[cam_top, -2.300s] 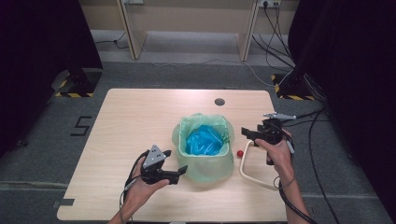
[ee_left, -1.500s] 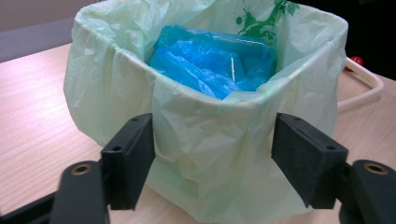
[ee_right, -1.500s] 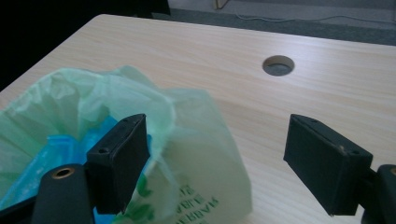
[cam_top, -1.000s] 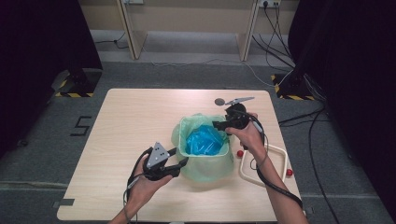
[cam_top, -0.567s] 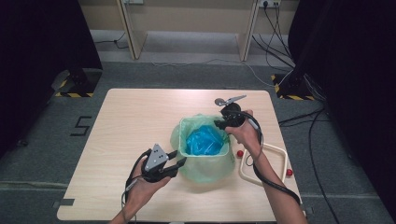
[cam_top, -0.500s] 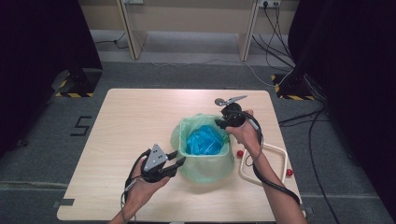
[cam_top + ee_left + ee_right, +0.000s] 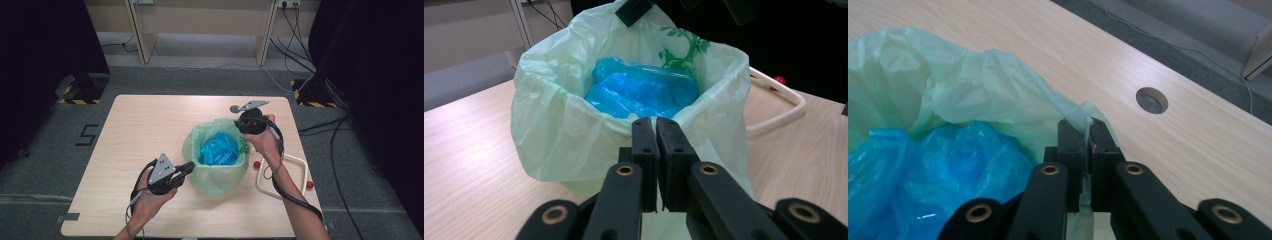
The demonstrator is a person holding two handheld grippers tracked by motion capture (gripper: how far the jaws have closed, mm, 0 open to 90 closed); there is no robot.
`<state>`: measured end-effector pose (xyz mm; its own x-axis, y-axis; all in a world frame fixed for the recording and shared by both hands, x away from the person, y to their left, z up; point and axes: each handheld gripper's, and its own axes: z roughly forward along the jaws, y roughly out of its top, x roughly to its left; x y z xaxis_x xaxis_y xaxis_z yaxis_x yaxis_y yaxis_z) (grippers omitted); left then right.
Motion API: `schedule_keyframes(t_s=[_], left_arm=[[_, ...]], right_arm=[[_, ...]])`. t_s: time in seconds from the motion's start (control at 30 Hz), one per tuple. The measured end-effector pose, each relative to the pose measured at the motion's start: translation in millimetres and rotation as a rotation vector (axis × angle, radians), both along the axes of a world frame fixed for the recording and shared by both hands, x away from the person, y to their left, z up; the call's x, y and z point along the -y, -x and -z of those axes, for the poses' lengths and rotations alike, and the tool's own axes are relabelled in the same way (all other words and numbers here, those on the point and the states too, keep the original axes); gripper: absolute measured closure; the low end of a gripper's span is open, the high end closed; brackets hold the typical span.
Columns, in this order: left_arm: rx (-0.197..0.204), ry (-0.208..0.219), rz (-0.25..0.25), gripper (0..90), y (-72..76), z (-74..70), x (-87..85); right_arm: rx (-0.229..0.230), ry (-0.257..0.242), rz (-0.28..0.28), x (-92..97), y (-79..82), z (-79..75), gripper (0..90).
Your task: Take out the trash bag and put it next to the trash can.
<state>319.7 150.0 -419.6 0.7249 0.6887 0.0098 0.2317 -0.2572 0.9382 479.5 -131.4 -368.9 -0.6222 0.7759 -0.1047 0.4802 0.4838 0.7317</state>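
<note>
A pale green bag [image 7: 216,172] stands open in the middle of the wooden table [image 7: 140,130], with a crumpled blue bag [image 7: 218,149] inside it. My left gripper [image 7: 190,166] is at the bag's near left rim. In the left gripper view its jaws [image 7: 656,125] are shut against the green bag [image 7: 559,135], with the blue bag [image 7: 639,90] behind. My right gripper [image 7: 242,133] is at the far right rim. In the right gripper view it [image 7: 1087,127] is shut with green film [image 7: 998,85] pinched between the jaws, beside the blue bag [image 7: 923,170].
A cream loop-shaped frame [image 7: 295,160] lies on the table right of the bag, with a red ball [image 7: 257,164] at its left and another [image 7: 310,185] at its right. A round cable hole [image 7: 234,108] sits near the table's far edge.
My right gripper came from the right of the bag to its far right rim and shut on it; over the last second it barely moved. The left gripper stayed at the near rim.
</note>
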Motion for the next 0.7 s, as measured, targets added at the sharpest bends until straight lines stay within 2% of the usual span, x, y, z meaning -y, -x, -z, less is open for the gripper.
schedule_keyframes(t_s=[0.13,0.4,0.7], left_arm=[[-0.003,0.006,0.008,89.4,-0.3,-2.1,-0.8],[-0.001,0.019,0.034,89.9,-0.7,-8.2,-1.1],[0.013,0.027,0.046,90.0,-1.2,-15.7,-2.5]], right_arm=[[0.019,-0.03,0.0,1.0,0.6,-3.8,89.1],[-0.016,-0.192,-0.043,4.0,2.1,-13.3,90.0],[-0.015,-0.252,-0.047,11.0,2.6,-19.6,90.0]])
